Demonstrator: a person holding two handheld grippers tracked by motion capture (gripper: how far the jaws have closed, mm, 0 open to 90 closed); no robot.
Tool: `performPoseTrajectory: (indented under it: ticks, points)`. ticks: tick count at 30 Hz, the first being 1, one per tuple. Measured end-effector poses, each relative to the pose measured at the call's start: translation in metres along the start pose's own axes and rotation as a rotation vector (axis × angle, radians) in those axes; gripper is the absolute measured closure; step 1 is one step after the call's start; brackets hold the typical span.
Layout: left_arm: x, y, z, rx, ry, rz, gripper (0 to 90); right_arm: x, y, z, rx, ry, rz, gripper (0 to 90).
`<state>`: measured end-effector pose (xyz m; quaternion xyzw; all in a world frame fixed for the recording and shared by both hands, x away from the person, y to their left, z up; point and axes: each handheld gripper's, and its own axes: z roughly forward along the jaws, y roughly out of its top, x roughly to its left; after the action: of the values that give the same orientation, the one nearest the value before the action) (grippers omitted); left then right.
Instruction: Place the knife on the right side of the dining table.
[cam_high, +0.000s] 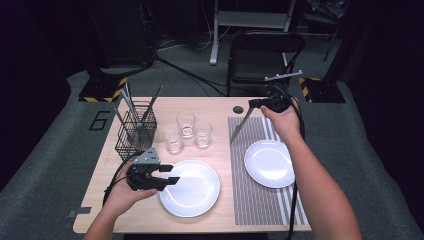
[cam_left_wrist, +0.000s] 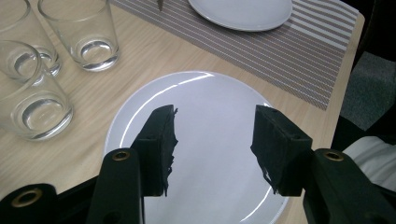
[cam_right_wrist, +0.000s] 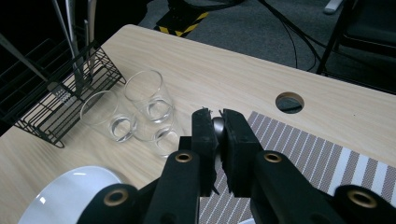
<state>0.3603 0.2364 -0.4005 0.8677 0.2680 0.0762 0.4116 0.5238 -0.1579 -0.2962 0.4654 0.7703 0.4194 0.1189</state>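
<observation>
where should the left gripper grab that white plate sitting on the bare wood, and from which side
Probably the rim nearest the left gripper, at the plate's left edge. The plate lies flat, so only its thin raised rim offers a pinch. The open jaws already hover over that side, and the glasses stand clear behind it.

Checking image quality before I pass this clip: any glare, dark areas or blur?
High view: bright glare on both plates, near plate, placemat plate; surroundings nearly black. Left gripper view: streak reflections on the plate, sharp. Right gripper view: close jaws slightly soft, table clear.
</observation>
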Motion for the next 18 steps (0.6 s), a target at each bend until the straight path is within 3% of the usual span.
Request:
performPoseTrajectory:
  ticks: [18]
  points:
    - [0.004,-0.004,-0.002,-0.010,0.021,-0.020,48.8,-0.038,-0.003,0.006,-0.040,-0.033,0.145,83.9]
